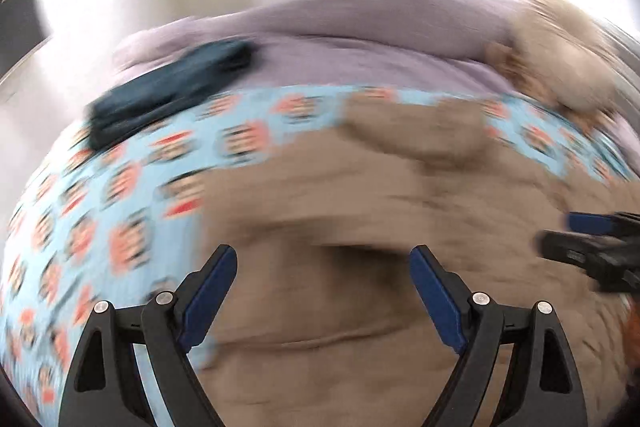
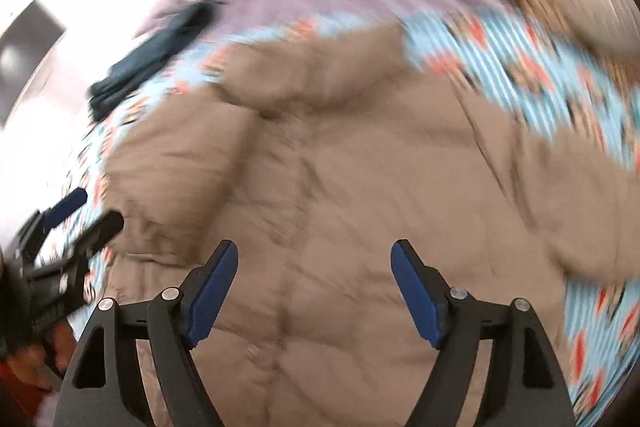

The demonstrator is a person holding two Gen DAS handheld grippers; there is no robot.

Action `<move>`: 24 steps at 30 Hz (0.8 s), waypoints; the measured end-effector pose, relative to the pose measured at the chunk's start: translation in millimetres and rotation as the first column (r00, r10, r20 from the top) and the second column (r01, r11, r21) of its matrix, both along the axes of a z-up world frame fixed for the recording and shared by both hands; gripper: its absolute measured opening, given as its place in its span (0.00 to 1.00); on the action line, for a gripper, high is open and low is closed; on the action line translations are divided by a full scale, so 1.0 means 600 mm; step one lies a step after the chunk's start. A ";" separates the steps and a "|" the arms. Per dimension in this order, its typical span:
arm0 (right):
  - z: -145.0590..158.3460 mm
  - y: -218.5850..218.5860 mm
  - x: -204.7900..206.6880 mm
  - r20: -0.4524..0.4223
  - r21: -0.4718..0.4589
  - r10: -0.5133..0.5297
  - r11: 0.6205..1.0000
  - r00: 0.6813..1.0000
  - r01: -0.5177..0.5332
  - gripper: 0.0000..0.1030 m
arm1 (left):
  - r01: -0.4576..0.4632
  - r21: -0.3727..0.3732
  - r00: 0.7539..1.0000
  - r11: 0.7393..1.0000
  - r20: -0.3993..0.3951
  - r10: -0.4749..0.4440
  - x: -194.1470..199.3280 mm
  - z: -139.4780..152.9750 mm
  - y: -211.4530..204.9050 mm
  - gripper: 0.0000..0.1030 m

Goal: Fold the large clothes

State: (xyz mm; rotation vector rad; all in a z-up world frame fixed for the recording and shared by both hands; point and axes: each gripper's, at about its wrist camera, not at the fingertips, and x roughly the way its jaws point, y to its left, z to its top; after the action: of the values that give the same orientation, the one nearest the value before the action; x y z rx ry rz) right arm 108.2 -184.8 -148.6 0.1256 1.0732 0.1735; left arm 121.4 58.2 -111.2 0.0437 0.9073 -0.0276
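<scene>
A large tan quilted jacket (image 1: 360, 195) lies spread on a bed, and it fills most of the right wrist view (image 2: 340, 167) too. My left gripper (image 1: 323, 253) hangs above the jacket with its blue-padded jaws wide apart and nothing between them. In its own view my right gripper (image 2: 314, 247) is open over the jacket's middle seam, also empty. Each gripper shows at the edge of the other's view: the right gripper (image 1: 576, 235) at the right, the left gripper (image 2: 96, 209) at the lower left. Both views are blurred by motion.
A light blue sheet with a monkey-face print (image 1: 120, 195) covers the bed under the jacket. A lilac blanket (image 1: 360, 27) lies behind it. A folded dark teal garment (image 1: 168, 91) rests at the back left, a beige fluffy item (image 1: 560, 47) at the back right.
</scene>
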 end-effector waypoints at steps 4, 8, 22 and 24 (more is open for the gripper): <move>0.022 0.106 -0.019 0.110 -0.154 0.224 0.966 0.968 -0.206 0.91 | -0.190 -0.024 0.976 0.981 -0.109 0.186 0.014 -0.057 0.098 0.86; 0.003 0.216 -0.018 0.151 -0.395 0.388 0.867 0.909 -0.304 0.91 | -0.222 -0.015 0.960 0.975 -0.178 0.216 0.021 -0.113 0.114 0.86; -0.047 0.007 0.061 0.010 -0.006 -0.134 0.991 0.991 0.134 0.11 | -0.209 -0.082 0.960 0.975 -0.208 0.188 0.025 -0.115 0.116 0.86; -0.073 -0.037 0.056 -0.079 0.110 -0.199 0.972 0.977 0.207 0.11 | -0.239 -0.140 0.963 0.961 -0.160 0.216 0.035 -0.082 0.132 0.86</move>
State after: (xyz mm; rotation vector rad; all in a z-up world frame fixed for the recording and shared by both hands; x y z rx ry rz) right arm 142.0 -206.8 -192.1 0.3481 1.1100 0.0474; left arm 142.4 137.6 -160.4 -0.2142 1.0467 0.1134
